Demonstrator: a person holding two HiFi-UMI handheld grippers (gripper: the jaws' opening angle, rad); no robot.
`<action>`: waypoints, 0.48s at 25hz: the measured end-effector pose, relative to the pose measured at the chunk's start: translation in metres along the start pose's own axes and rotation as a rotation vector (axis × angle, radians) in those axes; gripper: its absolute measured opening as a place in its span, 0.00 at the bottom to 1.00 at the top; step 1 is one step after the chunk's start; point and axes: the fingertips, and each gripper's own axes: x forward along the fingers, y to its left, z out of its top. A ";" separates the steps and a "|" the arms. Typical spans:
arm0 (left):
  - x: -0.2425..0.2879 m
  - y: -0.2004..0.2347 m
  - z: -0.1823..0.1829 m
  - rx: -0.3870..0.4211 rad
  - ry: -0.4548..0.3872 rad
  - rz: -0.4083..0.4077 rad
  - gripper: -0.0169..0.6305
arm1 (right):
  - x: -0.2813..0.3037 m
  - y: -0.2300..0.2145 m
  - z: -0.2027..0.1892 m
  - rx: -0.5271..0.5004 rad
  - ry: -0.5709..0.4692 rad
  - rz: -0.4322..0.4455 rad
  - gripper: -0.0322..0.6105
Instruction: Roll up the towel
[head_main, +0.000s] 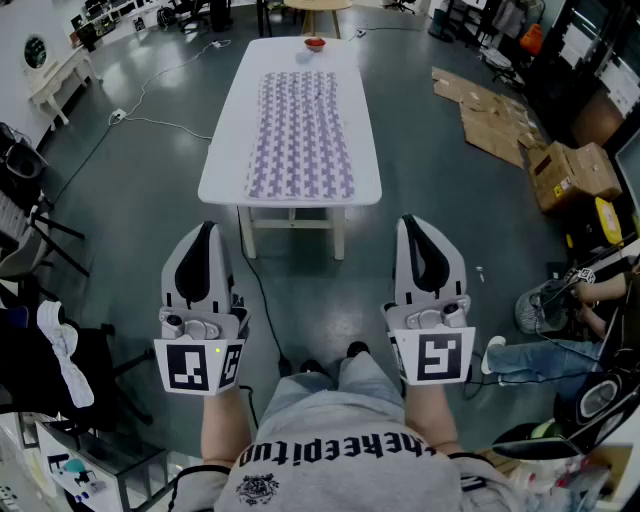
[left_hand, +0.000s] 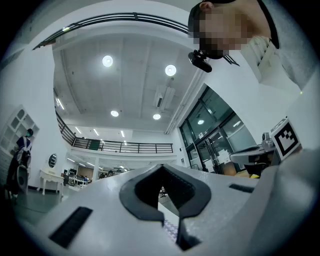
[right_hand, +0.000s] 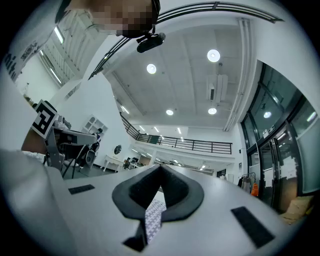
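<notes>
A purple and white patterned towel (head_main: 300, 135) lies spread flat along a white table (head_main: 225, 150) some way ahead of me. Both grippers are held close to my body, well short of the table and over the floor. My left gripper (head_main: 205, 232) is shut with nothing in it, and so is my right gripper (head_main: 415, 225). In the left gripper view the jaws (left_hand: 162, 172) meet, and a strip of towel (left_hand: 171, 229) shows through the gap below them. The right gripper view shows its jaws (right_hand: 160, 170) closed, with the towel (right_hand: 154, 217) far beyond.
A small red bowl (head_main: 315, 43) sits at the table's far end. Flattened cardboard (head_main: 490, 115) and boxes (head_main: 570, 175) lie on the floor at right, where a person (head_main: 560, 330) sits. A chair frame (head_main: 30, 230) and cables are at left.
</notes>
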 end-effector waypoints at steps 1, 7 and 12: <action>-0.001 0.000 0.000 0.003 0.000 -0.001 0.03 | 0.000 0.001 0.000 0.000 0.002 0.000 0.05; -0.005 0.004 0.000 0.007 0.001 0.000 0.03 | -0.002 0.006 0.000 -0.001 0.002 -0.003 0.05; -0.005 0.005 0.000 0.012 0.002 0.001 0.03 | -0.001 0.007 0.000 -0.003 0.003 0.003 0.05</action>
